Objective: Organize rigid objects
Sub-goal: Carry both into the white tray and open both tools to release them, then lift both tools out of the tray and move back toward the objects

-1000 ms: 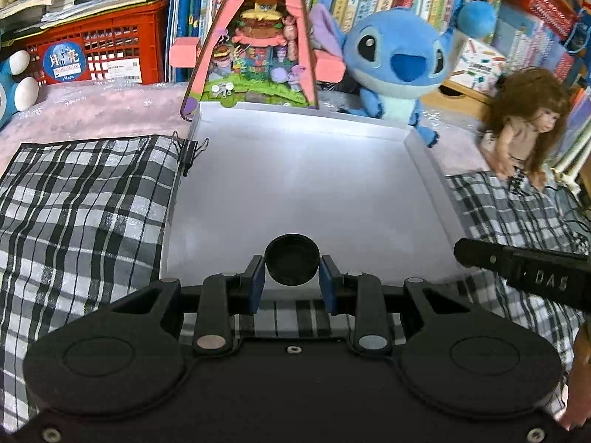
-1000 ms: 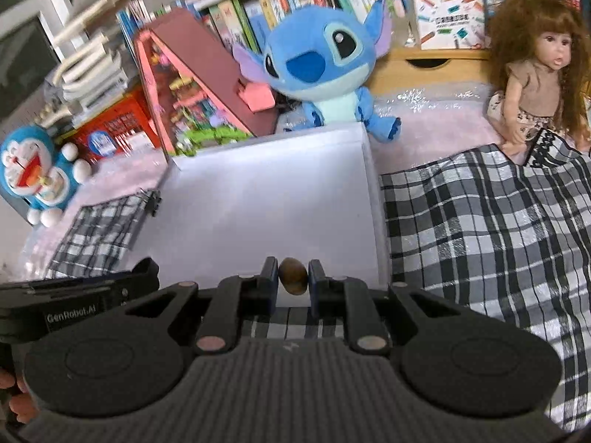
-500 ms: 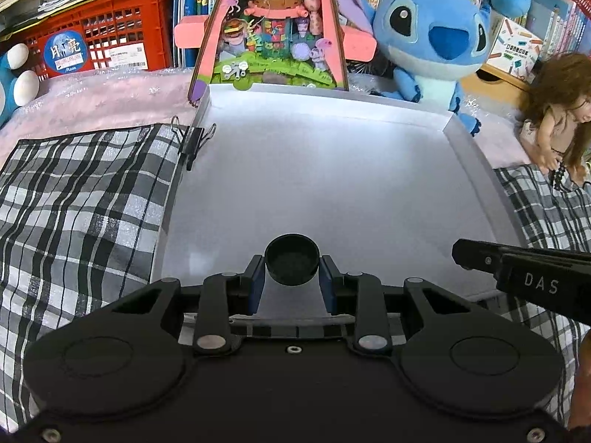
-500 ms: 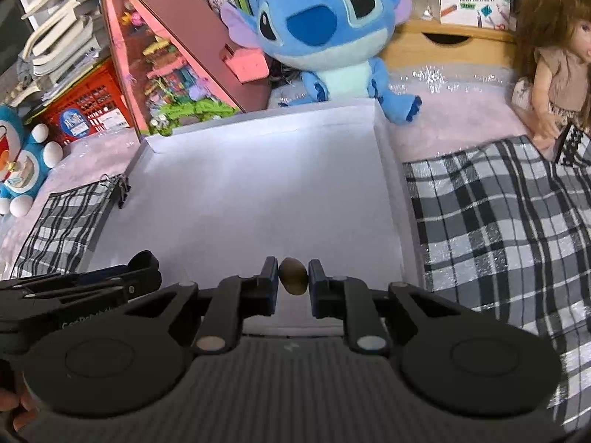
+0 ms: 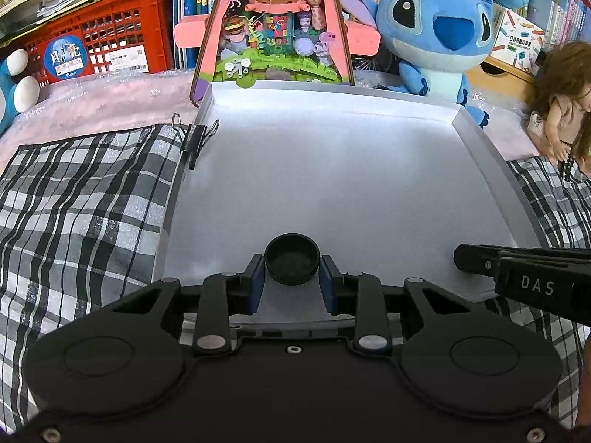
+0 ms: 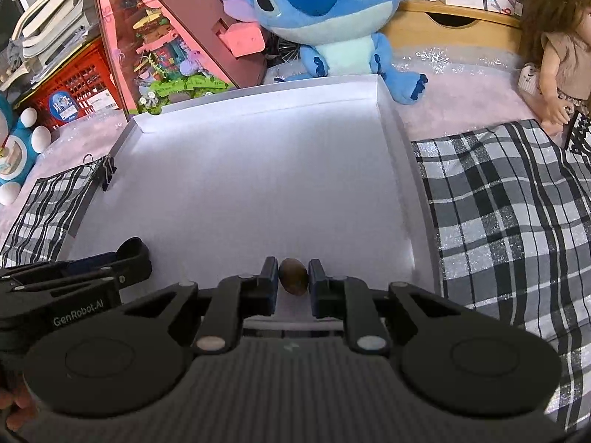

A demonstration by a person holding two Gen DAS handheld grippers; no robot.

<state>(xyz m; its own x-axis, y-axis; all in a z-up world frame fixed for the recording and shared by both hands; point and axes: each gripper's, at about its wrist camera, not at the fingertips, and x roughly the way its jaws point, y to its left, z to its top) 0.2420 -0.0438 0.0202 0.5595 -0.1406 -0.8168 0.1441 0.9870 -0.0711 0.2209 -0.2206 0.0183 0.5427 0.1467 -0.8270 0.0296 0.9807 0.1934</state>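
Note:
My left gripper (image 5: 291, 277) is shut on a small round black cap (image 5: 291, 263), held over the near edge of a shallow white tray (image 5: 332, 184). My right gripper (image 6: 293, 282) is shut on a small brown oval nut (image 6: 293, 277), also over the near part of the white tray (image 6: 258, 184). The right gripper's fingers (image 5: 517, 269) enter the left wrist view from the right. The left gripper's fingers (image 6: 92, 269) show at the lower left of the right wrist view.
Black-and-white plaid cloths (image 5: 85, 199) (image 6: 506, 199) lie on both sides of the tray. A black binder clip (image 5: 194, 138) sits on its left rim. Behind stand a pink triangular toy house (image 5: 273, 26), a blue plush (image 5: 432, 33), a doll (image 6: 554, 48), a red crate (image 5: 107, 44) and books.
Both grippers have moved forward over the tray with their objects still held. The toys at the back look closer and larger.

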